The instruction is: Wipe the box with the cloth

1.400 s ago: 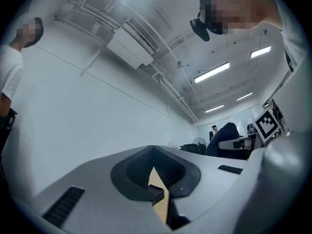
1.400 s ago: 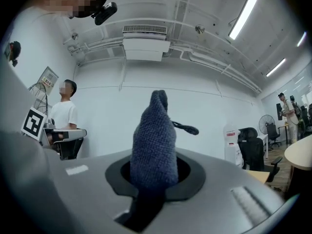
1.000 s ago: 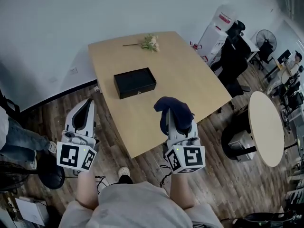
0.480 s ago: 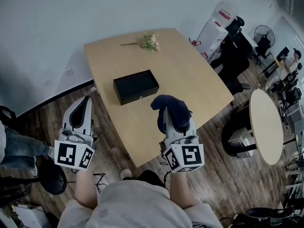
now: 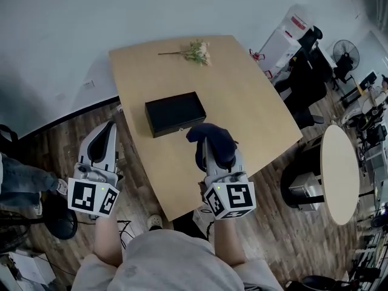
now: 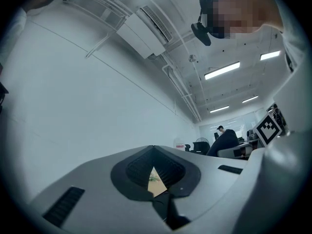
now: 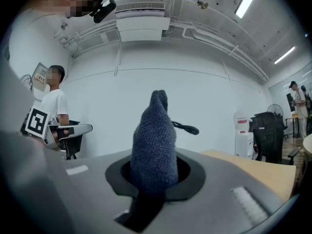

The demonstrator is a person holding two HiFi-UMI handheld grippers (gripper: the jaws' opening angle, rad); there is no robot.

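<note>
A black box (image 5: 174,113) lies flat near the middle of the light wooden table (image 5: 242,96). My right gripper (image 5: 209,139) hovers over the table's near edge, just right of and in front of the box, shut on a dark blue cloth (image 5: 213,139) that drapes over its tip; the cloth (image 7: 155,143) stands up between the jaws in the right gripper view. My left gripper (image 5: 104,139) is off the table's left side, above the floor, jaws together and holding nothing. Its own view looks over the closed jaws (image 6: 155,177) towards a wall.
A small bunch of flowers (image 5: 193,52) lies at the table's far edge. A round table (image 5: 339,171), black office chairs (image 5: 303,80) and a white box stand to the right. A person's leg (image 5: 21,177) is at the left. The floor is wood.
My right gripper with the cloth has shifted left and forward, closer to the box. The left gripper has hardly moved.
</note>
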